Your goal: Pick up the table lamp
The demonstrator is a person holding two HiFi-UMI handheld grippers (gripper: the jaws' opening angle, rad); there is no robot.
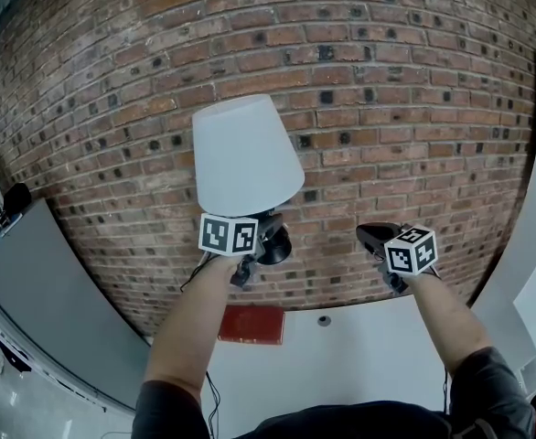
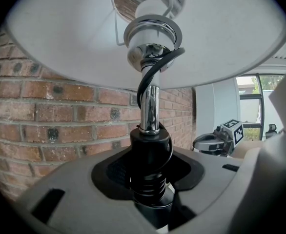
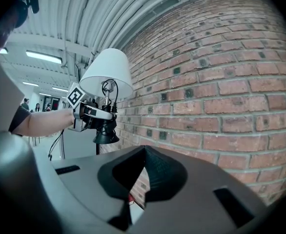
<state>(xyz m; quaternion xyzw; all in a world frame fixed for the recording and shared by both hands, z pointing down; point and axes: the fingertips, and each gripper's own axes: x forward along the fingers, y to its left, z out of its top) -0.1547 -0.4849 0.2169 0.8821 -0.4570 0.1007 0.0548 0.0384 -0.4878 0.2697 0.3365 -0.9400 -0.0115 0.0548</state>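
The table lamp is up in the air in front of a brick wall, its white shade [image 1: 245,154] upright above my left gripper [image 1: 261,239]. In the left gripper view the jaws [image 2: 150,179] are shut on the lamp's black ribbed collar [image 2: 150,150], just below the chrome stem [image 2: 150,106]. A black cord [image 2: 155,72] winds around that stem. The round black base [image 1: 275,246] hangs clear of the table. My right gripper [image 1: 372,238] is held level to the right of the lamp, apart from it, its black pads meeting at the tips [image 3: 145,152] with nothing between them. From the right gripper view the lamp [image 3: 106,72] shows at the left.
The brick wall [image 1: 387,80] fills the background close ahead. Below lie a white table [image 1: 359,346] and a red flat object [image 1: 251,324] on it. A grey panel [image 1: 58,300] stands to the left. The lamp's cord [image 1: 198,271] dangles under my left hand.
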